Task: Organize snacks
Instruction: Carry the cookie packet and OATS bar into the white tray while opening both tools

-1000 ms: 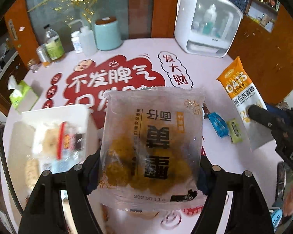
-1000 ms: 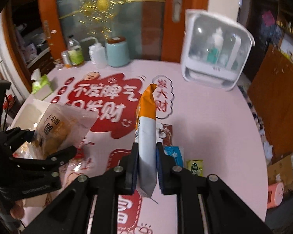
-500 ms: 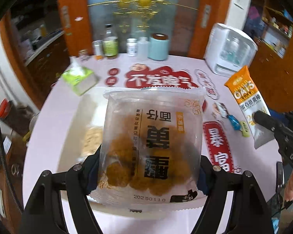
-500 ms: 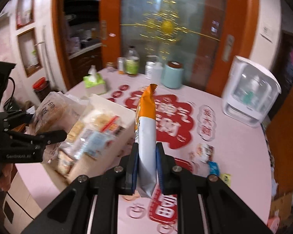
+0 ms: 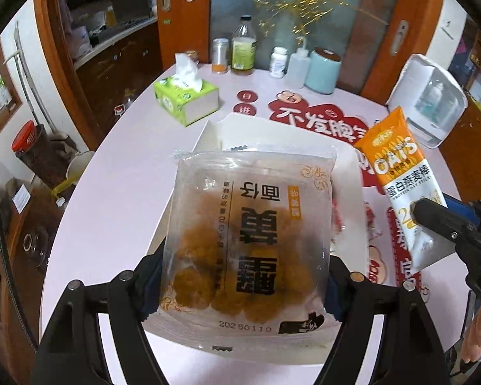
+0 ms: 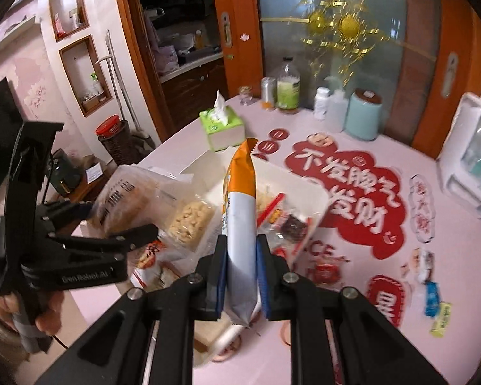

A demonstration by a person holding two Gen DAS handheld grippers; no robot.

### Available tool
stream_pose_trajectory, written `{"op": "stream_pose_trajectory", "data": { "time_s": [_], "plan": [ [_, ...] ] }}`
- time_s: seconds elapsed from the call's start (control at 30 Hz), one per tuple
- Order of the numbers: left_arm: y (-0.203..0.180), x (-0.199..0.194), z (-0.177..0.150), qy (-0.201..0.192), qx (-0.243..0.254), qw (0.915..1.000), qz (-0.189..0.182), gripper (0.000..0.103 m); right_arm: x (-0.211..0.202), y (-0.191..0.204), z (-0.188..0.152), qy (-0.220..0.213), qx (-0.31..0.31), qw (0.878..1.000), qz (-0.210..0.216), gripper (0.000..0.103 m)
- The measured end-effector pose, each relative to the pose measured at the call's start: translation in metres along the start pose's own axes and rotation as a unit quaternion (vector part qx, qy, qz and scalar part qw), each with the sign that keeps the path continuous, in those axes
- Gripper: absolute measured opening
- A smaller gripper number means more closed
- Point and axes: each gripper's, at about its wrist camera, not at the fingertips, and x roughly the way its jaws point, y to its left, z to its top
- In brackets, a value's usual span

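Left gripper [image 5: 245, 284] is angling down with its jaws spread pretty wide, pads pressing both sides of a clear snack bag [image 5: 250, 243]. Right gripper [image 6: 240, 277] is tilting down too, jaws nearly together, pinching an orange-and-white oat bar [image 6: 240, 224] standing upright. A hand [image 6: 19, 317] is gripping the left handle.

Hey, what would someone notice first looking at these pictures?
The clear bag of brown cakes fills the left wrist view, clamped in the left gripper over the white snack box. Beside it, the right gripper holds the orange oat bar upright. Behind them, red lettering splashes across the pink table.
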Motion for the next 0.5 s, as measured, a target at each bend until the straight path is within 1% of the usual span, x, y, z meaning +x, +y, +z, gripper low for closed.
{"op": "stream_pose_trajectory", "data": {
  "time_s": [0.2,0.5],
  "plan": [
    [0.005,0.023,0.007,0.0,0.001,0.9999,0.011,0.077,0.047,0.0,0.007,0.029,0.02,0.999,0.01,0.017],
    [0.006,0.046,0.026,-0.005,0.003,0.9998,0.017,0.077,0.082,-0.011,0.018,0.041,0.05,0.998,0.018,0.017]
  ]
}}
